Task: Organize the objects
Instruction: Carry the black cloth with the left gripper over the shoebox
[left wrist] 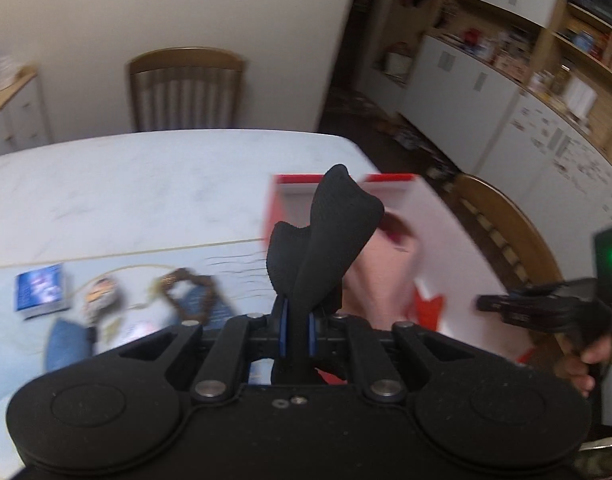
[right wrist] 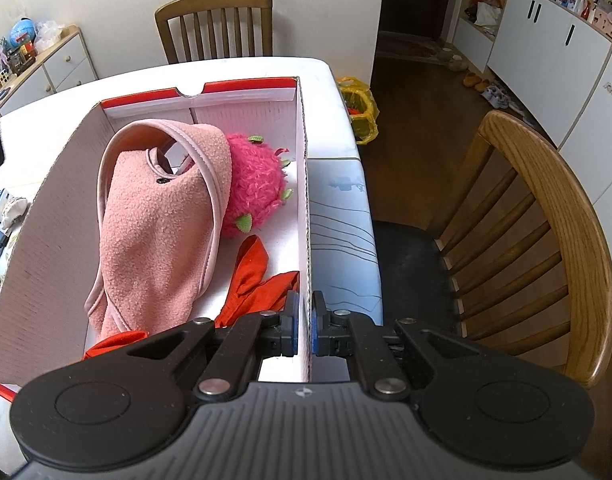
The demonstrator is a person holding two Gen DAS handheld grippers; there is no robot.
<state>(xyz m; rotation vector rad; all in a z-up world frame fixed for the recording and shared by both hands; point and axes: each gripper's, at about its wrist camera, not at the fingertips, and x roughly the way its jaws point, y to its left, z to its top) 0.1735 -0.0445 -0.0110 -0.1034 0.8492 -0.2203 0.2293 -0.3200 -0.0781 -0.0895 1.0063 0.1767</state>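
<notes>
Box (right wrist: 302,208) at twelve o'clock already holds the pink fleece garment (right wrist: 162,224), fuzzy toy (right wrist: 258,184) and red cloth (right wrist: 262,276); your right gripper (right wrist: 305,316) pinches its wall, your left gripper (left wrist: 298,320) clenches a black fabric piece (left wrist: 326,232) not yet boxed, while small items (left wrist: 40,292) wait at nine o'clock.

Motion blur smears most of the left wrist view: the small things at lower left on the bench (left wrist: 106,184), a blue box (left wrist: 40,292) and a brown ring-shaped object (left wrist: 188,292), cannot be identified. The black fabric piece (left wrist: 326,236) hides part of the red-and-white box (left wrist: 426,216) behind it. In the right wrist view, the pink fleece garment (right wrist: 158,224) covers part of the pink plush toy (right wrist: 258,184), and the gripper body cuts off the red cloth (right wrist: 254,280).
</notes>
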